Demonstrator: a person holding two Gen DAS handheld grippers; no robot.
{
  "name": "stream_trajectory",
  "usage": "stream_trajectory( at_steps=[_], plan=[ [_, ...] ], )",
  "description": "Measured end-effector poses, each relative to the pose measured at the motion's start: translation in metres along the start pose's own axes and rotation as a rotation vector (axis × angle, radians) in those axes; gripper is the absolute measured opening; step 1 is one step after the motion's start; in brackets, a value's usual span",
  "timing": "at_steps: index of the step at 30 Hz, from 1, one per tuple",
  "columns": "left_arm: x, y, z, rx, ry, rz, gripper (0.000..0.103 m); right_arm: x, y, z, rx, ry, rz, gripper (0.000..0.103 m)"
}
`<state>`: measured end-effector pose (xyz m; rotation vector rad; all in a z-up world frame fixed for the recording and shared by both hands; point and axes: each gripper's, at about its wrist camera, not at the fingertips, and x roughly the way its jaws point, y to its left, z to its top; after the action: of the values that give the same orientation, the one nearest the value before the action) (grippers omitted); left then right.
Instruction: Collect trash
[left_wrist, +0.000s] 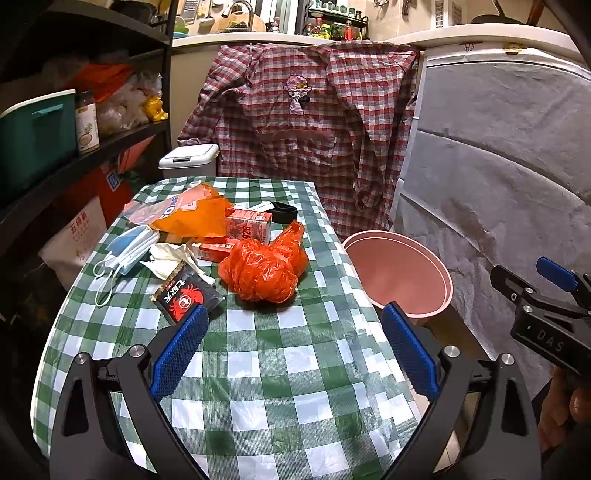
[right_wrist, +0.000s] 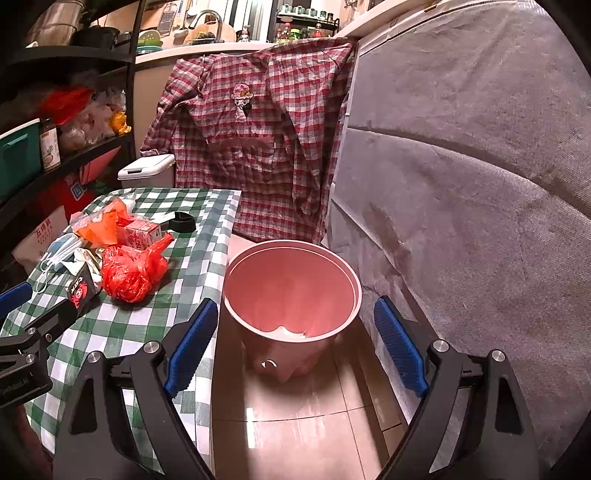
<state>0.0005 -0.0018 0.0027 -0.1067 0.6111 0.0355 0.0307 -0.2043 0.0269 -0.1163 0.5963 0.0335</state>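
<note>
Left wrist view: the left gripper (left_wrist: 291, 343) has its jaws apart, nothing between them, above the checked counter (left_wrist: 280, 369). The trash lies at the far left of the counter: a crumpled red bag (left_wrist: 264, 271), black packet (left_wrist: 188, 297), face masks (left_wrist: 127, 247), tissue (left_wrist: 170, 258), cartons (left_wrist: 247, 225). The pink bin (left_wrist: 399, 277) stands right of the counter.

Right wrist view: the right gripper (right_wrist: 295, 332) has its jaws apart and empty, near the pink bin (right_wrist: 291, 284) on the floor. White scraps (right_wrist: 291, 332) lie inside it.
</note>
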Motion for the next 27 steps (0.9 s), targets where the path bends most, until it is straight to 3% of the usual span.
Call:
stream_trajectory(
  at_steps=[27],
  plan=[
    [-0.0025,0.0001,0.0007,-0.005,-0.007,-0.005,0.091,-0.0043,0.0060,-0.0016,-0.008,-0.017,-0.001,0.085]
  ],
)
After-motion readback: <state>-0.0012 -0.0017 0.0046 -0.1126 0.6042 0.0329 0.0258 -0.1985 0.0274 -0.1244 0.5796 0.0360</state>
